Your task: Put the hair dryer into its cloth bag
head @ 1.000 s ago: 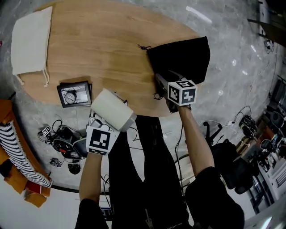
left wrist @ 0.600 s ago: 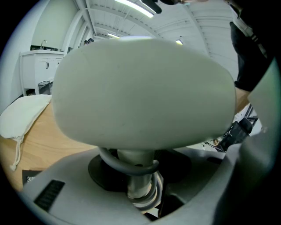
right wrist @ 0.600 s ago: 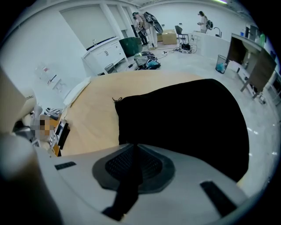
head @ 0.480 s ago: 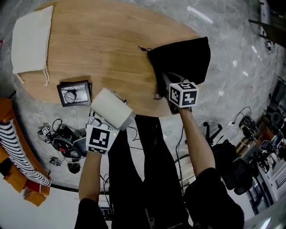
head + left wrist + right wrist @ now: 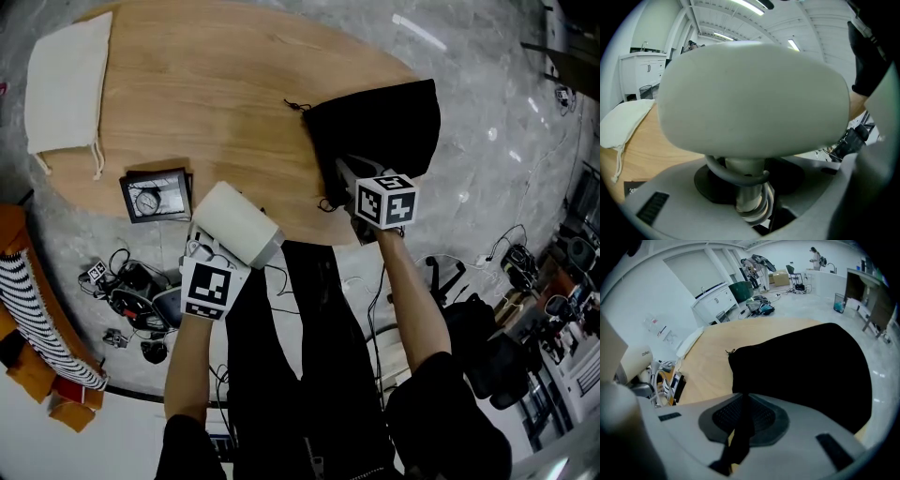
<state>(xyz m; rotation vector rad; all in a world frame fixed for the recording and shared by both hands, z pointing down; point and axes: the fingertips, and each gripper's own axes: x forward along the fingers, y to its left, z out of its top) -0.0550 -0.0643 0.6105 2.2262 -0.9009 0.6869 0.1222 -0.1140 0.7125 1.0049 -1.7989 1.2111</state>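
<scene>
In the head view, your left gripper (image 5: 202, 258) sits at the lower centre, off the near edge of the oval wooden worktop (image 5: 234, 103), and carries the white hair dryer (image 5: 234, 225) with its barrel angled toward the upper left. Your right gripper (image 5: 349, 178) is right of centre, reaching onto the near edge of the black cloth bag (image 5: 375, 127), which lies flat on the right part of the worktop. A cream cloth bag (image 5: 66, 89) lies at the upper left, well apart from both grippers. A framed dial (image 5: 155, 195) rests near the lower left edge of the worktop.

In the left gripper view, the hair dryer's barrel fills the upper and middle frame. Its handle, with the grey cord (image 5: 754, 199) looped round it, stands between your 2 jaws, which pinch it. The cream cloth bag shows at the left edge on the wood.

In the right gripper view, your 2 jaws are pressed together on a fold of the black cloth bag's edge: 1 narrow strip of black fabric runs down between the pads at lower centre. The rest of the bag spreads across the centre and right of the frame.
</scene>
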